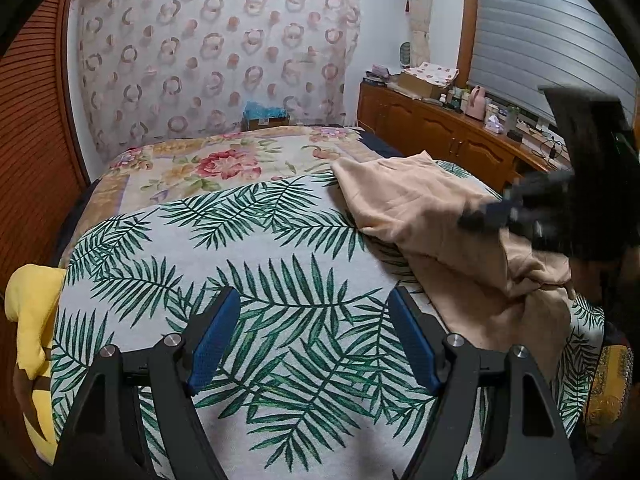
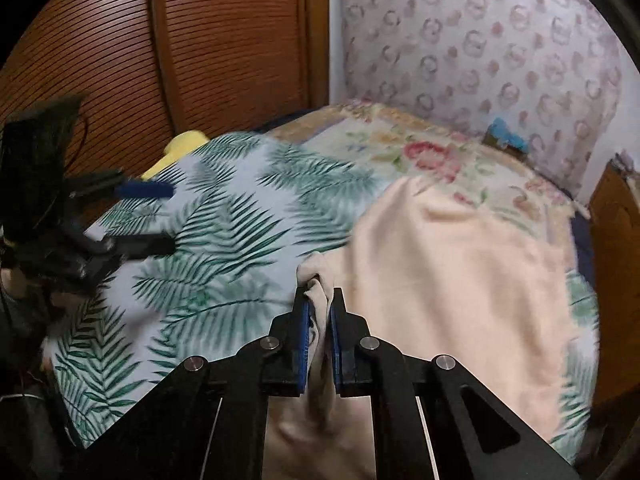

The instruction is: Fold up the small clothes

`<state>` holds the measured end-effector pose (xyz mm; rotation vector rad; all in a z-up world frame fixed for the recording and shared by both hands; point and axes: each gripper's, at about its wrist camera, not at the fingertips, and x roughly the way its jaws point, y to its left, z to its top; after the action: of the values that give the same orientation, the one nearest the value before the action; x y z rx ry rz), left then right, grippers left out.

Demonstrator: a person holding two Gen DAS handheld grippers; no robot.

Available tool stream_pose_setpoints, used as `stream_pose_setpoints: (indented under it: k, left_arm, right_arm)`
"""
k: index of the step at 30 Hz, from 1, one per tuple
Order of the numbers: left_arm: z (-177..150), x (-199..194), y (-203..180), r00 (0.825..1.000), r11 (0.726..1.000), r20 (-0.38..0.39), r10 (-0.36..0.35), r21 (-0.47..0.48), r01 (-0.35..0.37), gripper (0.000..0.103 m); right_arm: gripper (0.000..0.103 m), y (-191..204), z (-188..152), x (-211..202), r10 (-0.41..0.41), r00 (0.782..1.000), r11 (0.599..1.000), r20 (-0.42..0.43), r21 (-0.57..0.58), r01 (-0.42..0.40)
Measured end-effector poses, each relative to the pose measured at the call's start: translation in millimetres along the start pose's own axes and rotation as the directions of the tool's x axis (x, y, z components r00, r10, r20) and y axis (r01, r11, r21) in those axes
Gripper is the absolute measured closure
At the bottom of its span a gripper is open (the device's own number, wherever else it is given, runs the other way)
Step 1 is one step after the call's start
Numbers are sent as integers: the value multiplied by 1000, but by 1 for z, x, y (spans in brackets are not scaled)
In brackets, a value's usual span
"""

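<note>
A beige garment [image 1: 424, 208] lies rumpled on the right side of the leaf-print sheet [image 1: 248, 248] on the bed. In the right wrist view the beige garment [image 2: 460, 264] spreads to the right. My right gripper [image 2: 319, 300] is shut on a bunched edge of it, with cloth sticking up between the blue pads. The same gripper shows blurred in the left wrist view [image 1: 500, 208] over the garment. My left gripper [image 1: 314, 304] is open and empty above bare sheet, left of the garment. It shows blurred in the right wrist view [image 2: 168, 216].
A yellow plush toy [image 1: 32, 320] hangs at the bed's left edge. A floral cover [image 1: 224, 160] lies further back, with a cardboard box [image 1: 264, 120] behind it. A wooden cabinet [image 1: 448, 132] with clutter stands at the right. A slatted wooden door [image 2: 224, 48] is on the left.
</note>
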<state>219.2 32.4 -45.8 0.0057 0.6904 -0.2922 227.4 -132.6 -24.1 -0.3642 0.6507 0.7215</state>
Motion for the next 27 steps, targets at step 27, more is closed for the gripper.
stream_pose_setpoints:
  k: [27]
  left_arm:
    - [-2,14,-32,998,999,-49,-29,37,31,26]
  right_arm:
    - [56,-163,33,58,-378,916,889,-138,224,400]
